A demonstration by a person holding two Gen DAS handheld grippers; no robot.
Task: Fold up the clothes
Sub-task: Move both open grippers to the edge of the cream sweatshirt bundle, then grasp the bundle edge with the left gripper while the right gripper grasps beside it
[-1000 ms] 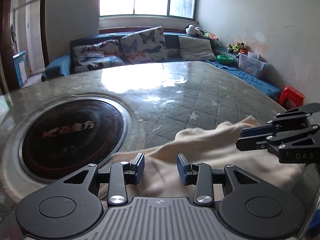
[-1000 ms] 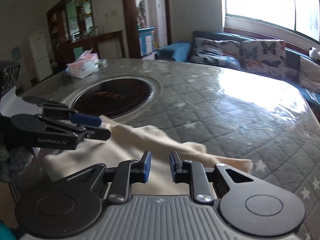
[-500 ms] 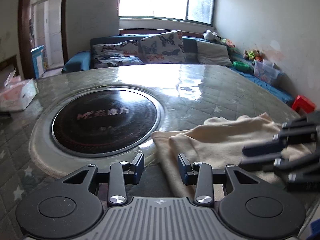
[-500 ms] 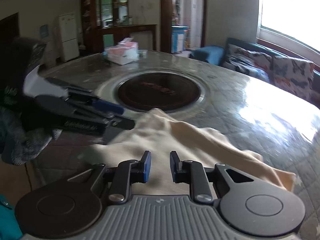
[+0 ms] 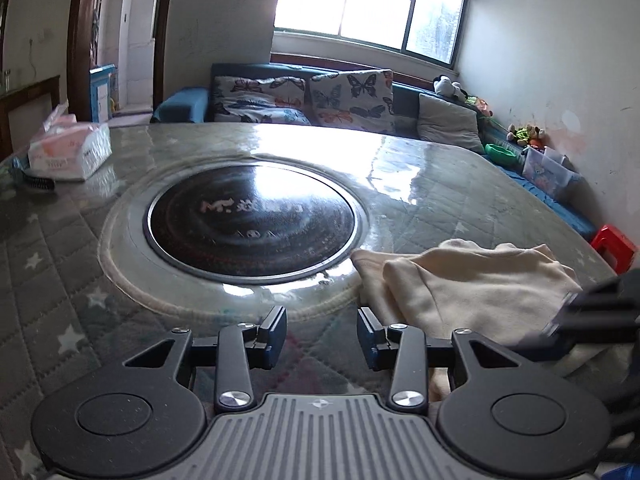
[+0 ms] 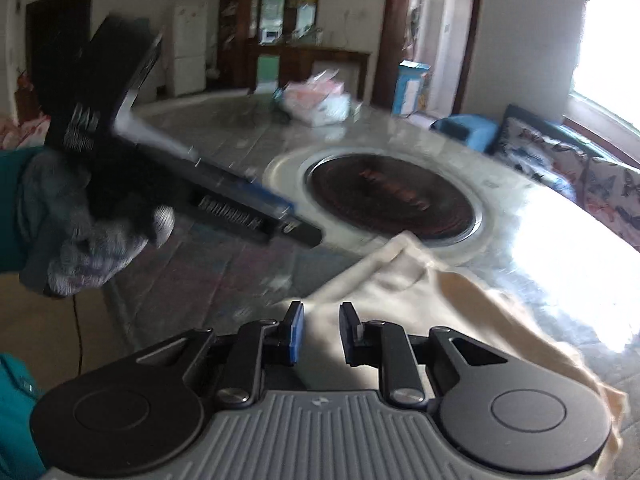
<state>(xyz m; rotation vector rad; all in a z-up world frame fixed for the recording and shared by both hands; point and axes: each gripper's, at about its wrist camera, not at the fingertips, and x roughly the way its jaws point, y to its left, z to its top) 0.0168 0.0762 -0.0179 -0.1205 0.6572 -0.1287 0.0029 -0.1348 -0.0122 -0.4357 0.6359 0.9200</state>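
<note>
a cream garment is lying bunched on the quilted, glass-topped counter, just beside the rim of the round dark hotplate set into the middle; one rounded edge is lapping over another, so some layers are already being carried on top of each other, though whether that is a fold or a crumple cannot be told. in the right wrist view the same cloth is spreading out under and beyond the right hand-held gripper, whose jaws are being held a little apart with nothing between them. the left hand-held gripper is being held wide apart over bare counter to the left of the cloth, also with nothing gripped; it is being seen blurred in the right wrist view, held by a grey-gloved hand.

the garment is being judged light, soft and limp, likely to sag and drag on the slick surface rather than keep a shape. it would best be taken at an edge or corner, with both layers pinched together and the two grips well apart, so the cloth is being kept flat while lifted. a tissue pack is standing well apart at the far left.
</note>
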